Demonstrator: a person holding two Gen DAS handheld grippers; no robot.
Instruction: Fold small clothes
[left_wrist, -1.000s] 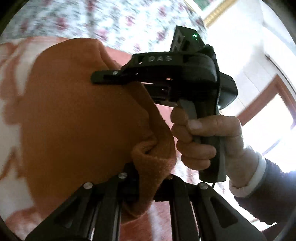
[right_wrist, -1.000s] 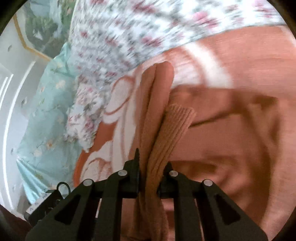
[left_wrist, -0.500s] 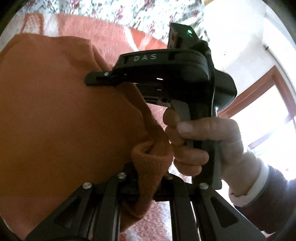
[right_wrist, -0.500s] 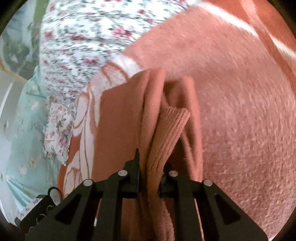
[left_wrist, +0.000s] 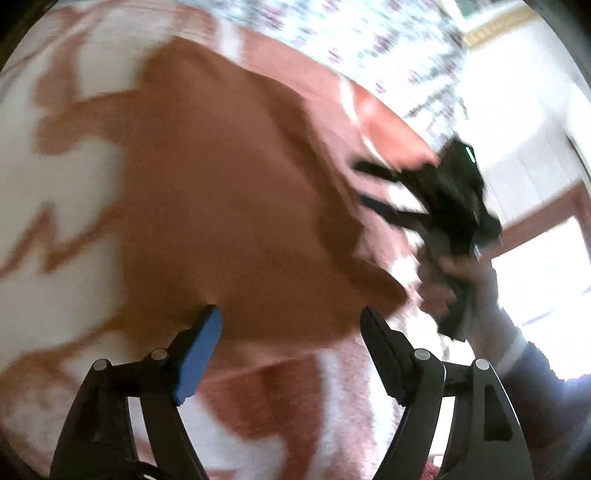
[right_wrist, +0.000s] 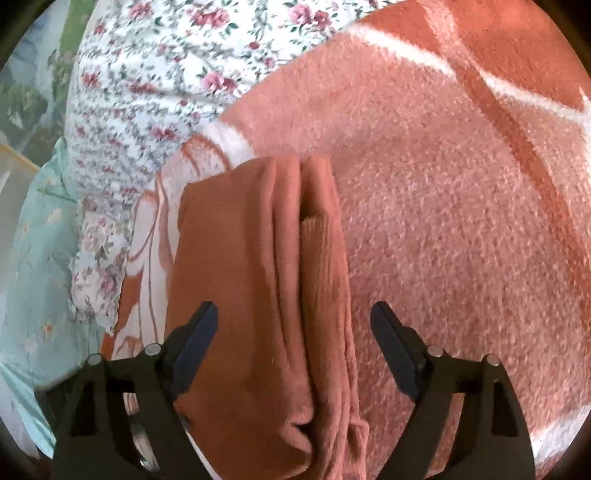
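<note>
Lying flat on pink-white fleece blanket (right_wrist: 461, 206): orange knit garment (right_wrist: 258, 295), folded lengthwise w/ ribbed cuff on top. Hovering just above it w/ jaws spread wide, gripping nothing: left gripper (left_wrist: 290, 341) & right gripper (right_wrist: 293, 332).

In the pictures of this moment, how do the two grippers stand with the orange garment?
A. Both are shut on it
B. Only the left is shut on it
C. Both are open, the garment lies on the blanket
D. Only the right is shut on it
C: the left gripper and the right gripper both show spread jaws with nothing pinched, and the orange garment lies on the pink blanket.
</note>
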